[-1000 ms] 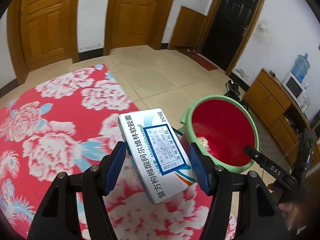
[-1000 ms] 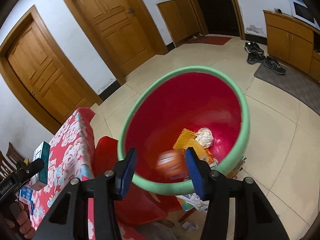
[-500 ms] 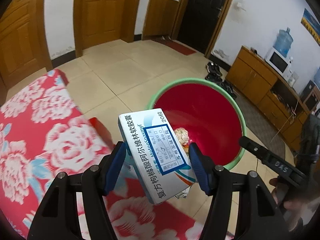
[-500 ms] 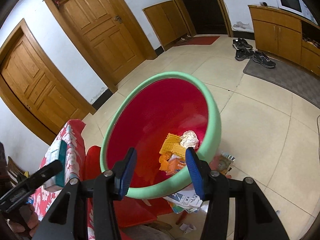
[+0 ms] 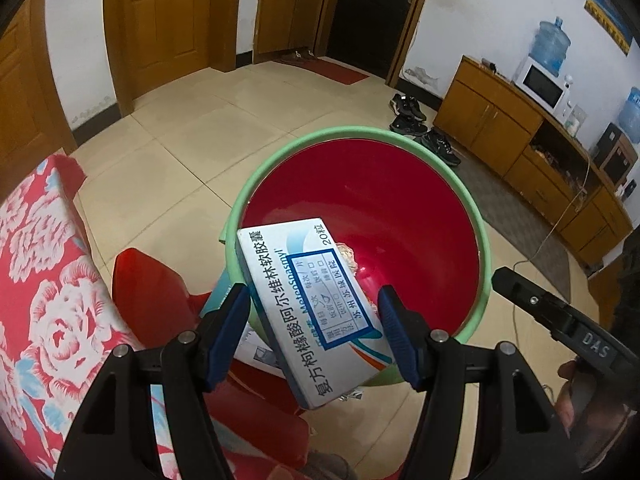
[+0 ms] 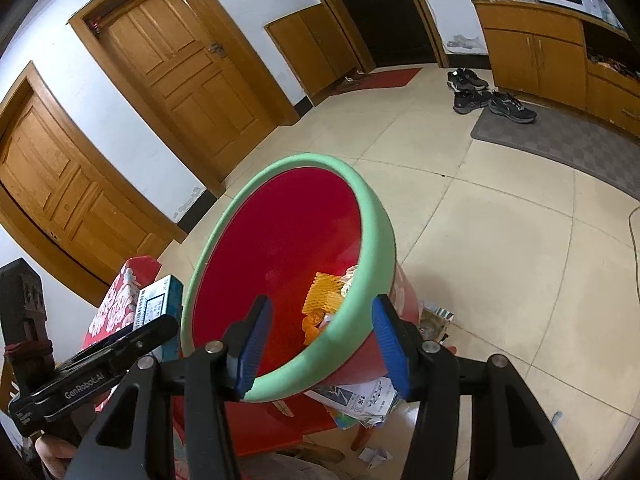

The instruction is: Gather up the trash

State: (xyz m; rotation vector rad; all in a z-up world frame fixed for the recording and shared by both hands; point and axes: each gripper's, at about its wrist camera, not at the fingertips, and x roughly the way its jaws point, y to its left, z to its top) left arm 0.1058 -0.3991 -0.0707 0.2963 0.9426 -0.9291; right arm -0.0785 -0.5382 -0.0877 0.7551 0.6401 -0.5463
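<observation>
Medicine box (image 5: 310,308), clamped slantwise in the left hand-held gripper (image 5: 314,334), hangs over the red bin's (image 5: 400,216) near rim; right hand-held gripper (image 6: 320,342) gapes empty.

Medicine box (image 5: 308,304) hides most bin (image 5: 486,280) trash

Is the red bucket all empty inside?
No, at the bottom of the bucket there is already rubbish: a piece of orange netting and some crumpled paper.
</observation>
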